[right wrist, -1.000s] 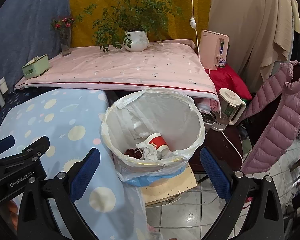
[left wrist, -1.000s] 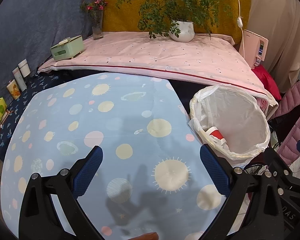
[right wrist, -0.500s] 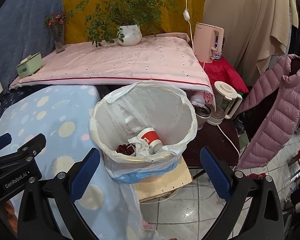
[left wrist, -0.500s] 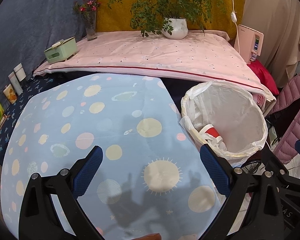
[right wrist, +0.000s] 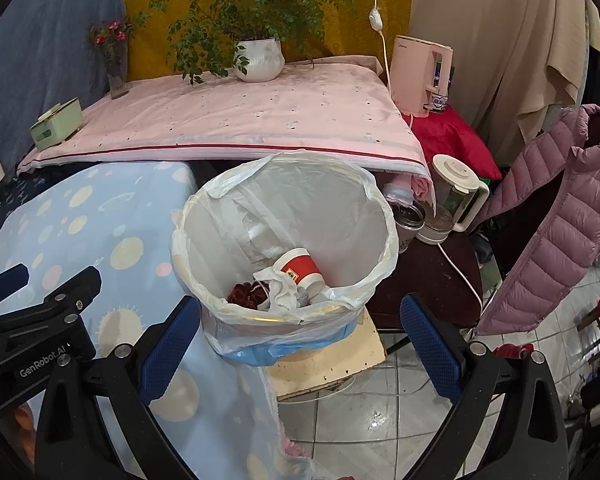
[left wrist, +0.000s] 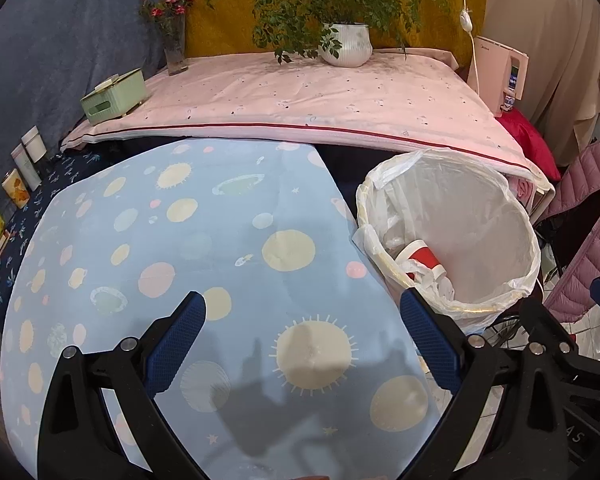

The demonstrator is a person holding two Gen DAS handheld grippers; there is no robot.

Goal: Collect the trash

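A bin lined with a white plastic bag [right wrist: 375,216] stands right of a table under a light blue planet-print cloth [left wrist: 148,240]. It also shows in the left wrist view [left wrist: 515,216]. Inside lie a red and white paper cup [right wrist: 301,270], crumpled white paper [right wrist: 280,292] and dark red scraps [right wrist: 244,294]. My right gripper [right wrist: 300,344] is open and empty, just in front of the bin. My left gripper [left wrist: 303,340] is open and empty above the blue cloth; it also shows at the left of the right wrist view [right wrist: 40,312].
A pink-covered table [left wrist: 300,96] behind holds a potted plant [left wrist: 345,44], a flower vase [left wrist: 174,48] and a green tissue box [left wrist: 114,96]. A pink water dispenser [right wrist: 419,72], a kettle [right wrist: 455,192] and a pink puffer jacket [right wrist: 555,216] stand right. Small cartons [left wrist: 20,172] line the left.
Both grippers have drawn back and risen slightly, so the bin and table sit a little further off. Both stay open and empty.
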